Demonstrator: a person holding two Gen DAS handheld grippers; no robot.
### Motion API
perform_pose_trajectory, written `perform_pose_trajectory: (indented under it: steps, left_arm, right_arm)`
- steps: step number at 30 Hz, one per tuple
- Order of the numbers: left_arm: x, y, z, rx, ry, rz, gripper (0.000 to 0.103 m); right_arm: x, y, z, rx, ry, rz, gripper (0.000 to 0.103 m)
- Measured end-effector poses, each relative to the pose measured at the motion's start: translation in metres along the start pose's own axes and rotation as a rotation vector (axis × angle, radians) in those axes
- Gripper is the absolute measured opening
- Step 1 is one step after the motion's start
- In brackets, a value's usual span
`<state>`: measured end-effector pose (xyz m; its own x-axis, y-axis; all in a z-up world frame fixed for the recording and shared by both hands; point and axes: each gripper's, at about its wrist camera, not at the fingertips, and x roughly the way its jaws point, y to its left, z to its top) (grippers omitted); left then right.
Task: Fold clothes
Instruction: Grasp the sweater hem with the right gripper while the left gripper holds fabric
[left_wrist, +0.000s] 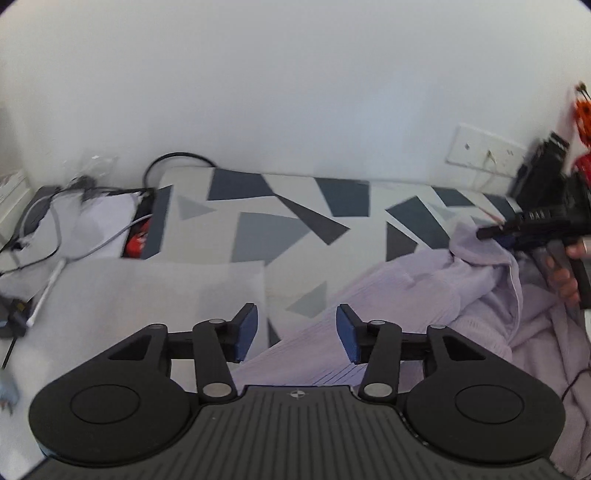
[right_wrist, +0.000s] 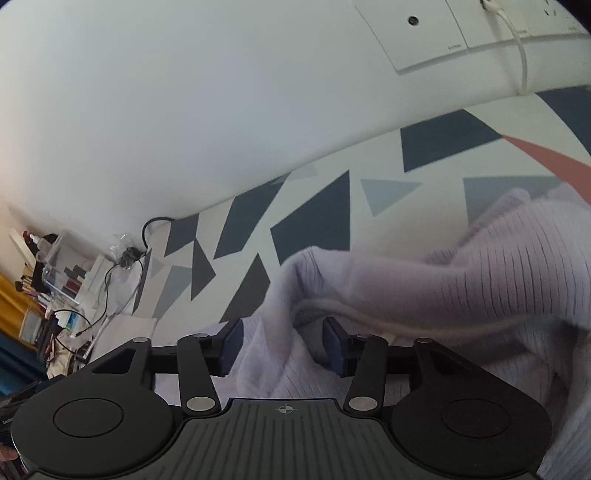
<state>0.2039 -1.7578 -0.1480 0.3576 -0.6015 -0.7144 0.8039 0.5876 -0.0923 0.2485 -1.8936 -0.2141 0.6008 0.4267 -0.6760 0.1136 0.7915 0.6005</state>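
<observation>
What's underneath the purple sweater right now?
The sweater lies on a sheet with grey and dark triangles. Whatever else is under its bunched folds is hidden.

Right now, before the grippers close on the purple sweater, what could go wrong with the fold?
1. The lilac sweater lies bunched, so the open right gripper may pinch several layers and fold in wrinkles.
2. The open left gripper hangs over the sweater's edge and the patterned bedsheet; it might catch the sheet too.
3. Loose cables lie on the bed's left side; cloth spread that way could snag them.
</observation>
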Motion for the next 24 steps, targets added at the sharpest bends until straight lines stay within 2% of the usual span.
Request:
perform_pose_trajectory:
  steps: [4, 5, 6, 7, 8, 9, 11, 14, 15, 17, 18, 19, 22, 24]
  left_arm:
    - [0.053, -0.030, 0.003, 0.129, 0.126, -0.078, 0.048]
    - [0.064, -0.034, 0.000, 0.145, 0.164, -0.100, 0.048]
    - [0.072, -0.038, -0.004, 0.161, 0.192, -0.100, 0.038]
    - [0.078, -0.041, -0.007, 0.179, 0.211, -0.095, 0.008]
    - [0.082, -0.043, -0.009, 0.194, 0.223, -0.082, 0.000]
    - [0.081, -0.043, -0.010, 0.201, 0.210, -0.066, 0.001]
    - [0.071, -0.036, -0.001, 0.166, 0.127, -0.022, 0.000]
    - [0.055, -0.017, 0.019, 0.077, -0.010, 0.092, 0.000]
    - [0.056, -0.011, 0.023, 0.057, -0.027, 0.131, 0.000]
    - [0.062, -0.004, 0.026, 0.035, -0.027, 0.172, 0.000]
    - [0.067, -0.002, 0.025, 0.033, -0.013, 0.178, 0.000]
    - [0.072, -0.001, 0.024, 0.030, 0.002, 0.179, 0.001]
    - [0.076, -0.008, 0.015, 0.032, 0.048, 0.080, 0.004]
    - [0.074, -0.014, 0.012, 0.024, 0.065, 0.010, 0.010]
  right_arm:
    - [0.015, 0.008, 0.020, -0.040, 0.066, -0.042, 0.049]
    - [0.019, 0.010, 0.024, -0.050, 0.083, -0.054, 0.045]
    - [0.024, 0.009, 0.024, -0.059, 0.102, -0.063, 0.037]
    - [0.026, 0.009, 0.025, -0.060, 0.109, -0.053, 0.034]
    - [0.026, 0.009, 0.025, -0.055, 0.107, -0.029, 0.023]
    - [0.025, 0.010, 0.026, -0.054, 0.100, -0.011, 0.014]
    - [0.018, 0.019, 0.029, -0.085, 0.033, 0.000, 0.014]
    - [-0.013, 0.030, 0.031, -0.153, -0.221, 0.153, 0.013]
    - [-0.022, 0.030, 0.031, -0.158, -0.301, 0.204, 0.014]
    - [-0.024, 0.027, 0.029, -0.174, -0.360, 0.208, 0.014]
    - [-0.022, 0.025, 0.028, -0.180, -0.372, 0.201, 0.015]
    - [-0.012, 0.018, 0.027, -0.174, -0.323, 0.163, 0.015]
    - [0.014, -0.006, 0.018, -0.133, -0.169, 0.058, 0.015]
    - [0.019, -0.015, 0.009, -0.118, -0.133, 0.030, 0.018]
